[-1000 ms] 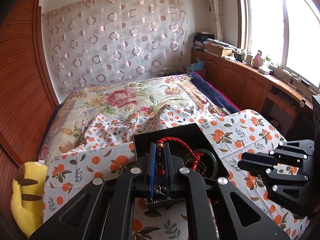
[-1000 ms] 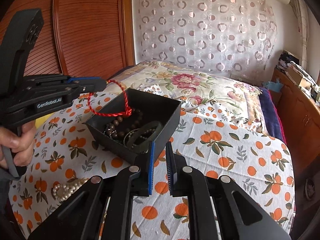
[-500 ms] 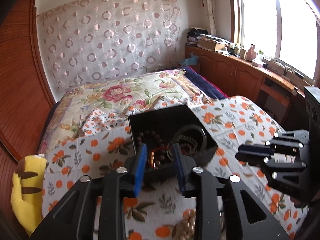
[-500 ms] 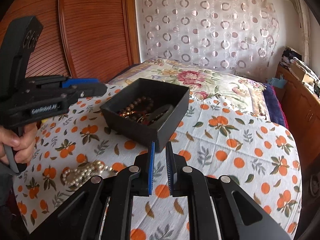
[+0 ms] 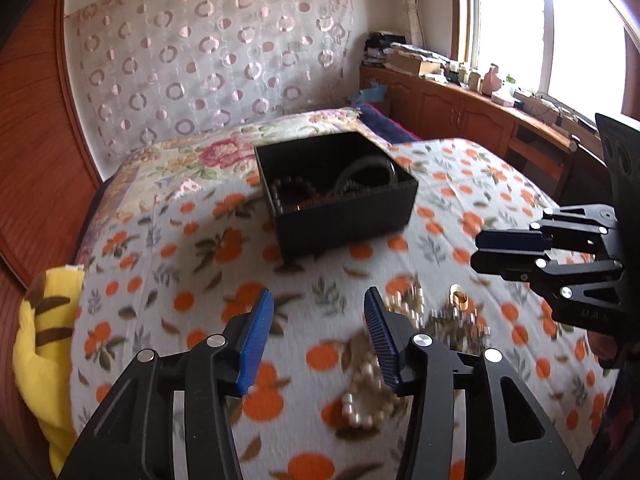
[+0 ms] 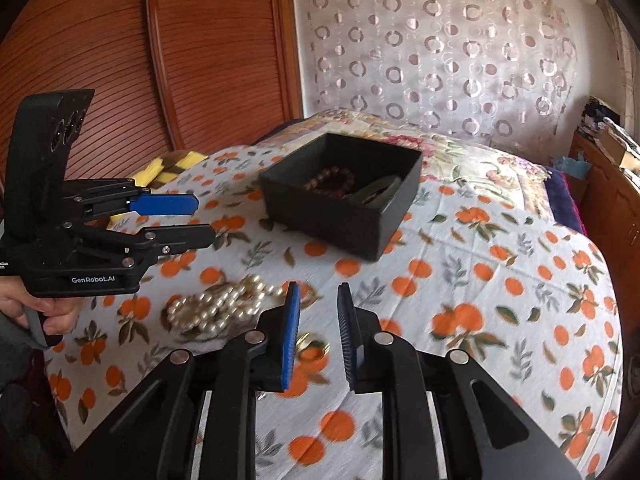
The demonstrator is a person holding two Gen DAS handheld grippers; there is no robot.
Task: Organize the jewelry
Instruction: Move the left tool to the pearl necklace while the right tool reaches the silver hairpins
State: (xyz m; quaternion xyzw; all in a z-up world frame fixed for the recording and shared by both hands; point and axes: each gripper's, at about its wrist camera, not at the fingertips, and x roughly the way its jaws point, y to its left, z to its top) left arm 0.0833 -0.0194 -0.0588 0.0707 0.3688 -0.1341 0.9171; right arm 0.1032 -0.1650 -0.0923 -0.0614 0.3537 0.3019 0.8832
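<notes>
A black box (image 5: 344, 224) (image 6: 344, 220) sits on the orange-print bedspread and holds a brown bead bracelet (image 5: 292, 190) (image 6: 330, 180) and a dark green bangle (image 5: 366, 172) (image 6: 376, 192). A pearl necklace (image 5: 366, 396) (image 6: 216, 306) lies on the cloth in front of the box. A gold ring (image 5: 459, 298) (image 6: 310, 344) lies beside it, with a silvery chain (image 5: 448, 316). My left gripper (image 5: 316, 332) (image 6: 200, 220) is open and empty above the cloth, left of the pearls. My right gripper (image 6: 318, 320) (image 5: 478, 254) is open, just above the ring.
A yellow striped plush toy (image 5: 44, 340) (image 6: 168, 166) lies at the bed's left edge. A wooden wardrobe (image 6: 120, 60) stands on the left. A wooden cabinet (image 5: 460, 120) with clutter runs under the window on the right. A floral quilt (image 5: 192, 160) lies behind the box.
My left gripper let the red cord bracelet go into the box, opened wide and drew back over the cloth. My right gripper opened and moved back toward the ring.
</notes>
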